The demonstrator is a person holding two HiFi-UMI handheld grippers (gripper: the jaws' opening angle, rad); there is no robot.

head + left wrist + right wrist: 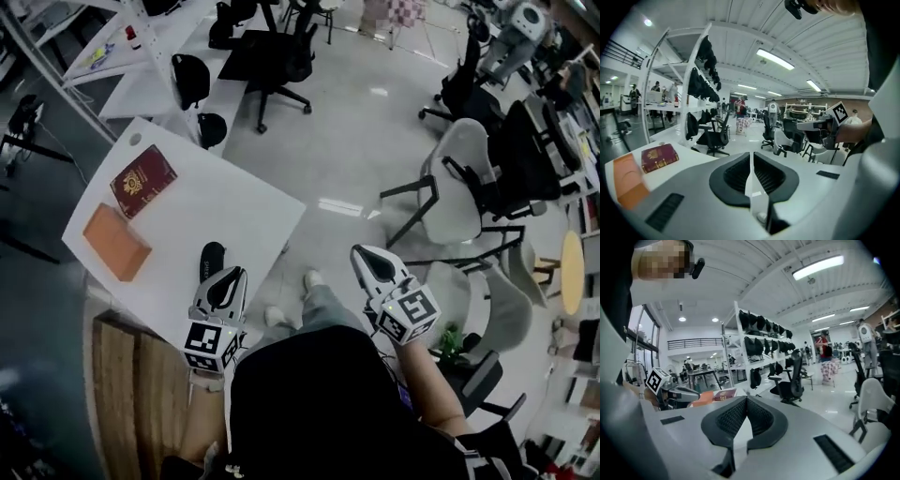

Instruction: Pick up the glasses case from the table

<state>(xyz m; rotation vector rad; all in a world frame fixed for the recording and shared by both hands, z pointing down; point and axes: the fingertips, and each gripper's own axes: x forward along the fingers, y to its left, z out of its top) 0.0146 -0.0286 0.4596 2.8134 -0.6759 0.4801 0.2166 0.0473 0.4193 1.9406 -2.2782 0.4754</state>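
The glasses case (pixel 212 260), a dark oval thing as far as the head view shows, lies on the white table (pixel 234 202) toward its near edge; in that view the left gripper (pixel 229 277) hangs just beside it, though whether it is above the case or level with it cannot be told. That gripper's jaws are clenched together with nothing between them; the first risk, then, is a descent with closed jaws, which would shove the case instead of straddling it; so close to the edge, a shove could send it to the floor. The left gripper view shows the table and the closed fingertips (pixel 750 157) but not the case; aiming by that camera alone would likely miss. The case looks smooth and rounded; a pinch near one end may squirt it out sideways.

The right gripper (pixel 367 258) is likewise clenched and empty; it hangs over the floor, well apart from the case, and seems no help. Farther along the table lie a red booklet (pixel 142 180) and an orange block (pixel 116 242); both are well apart from the case, so a mistaken grasp of either seems unlikely.
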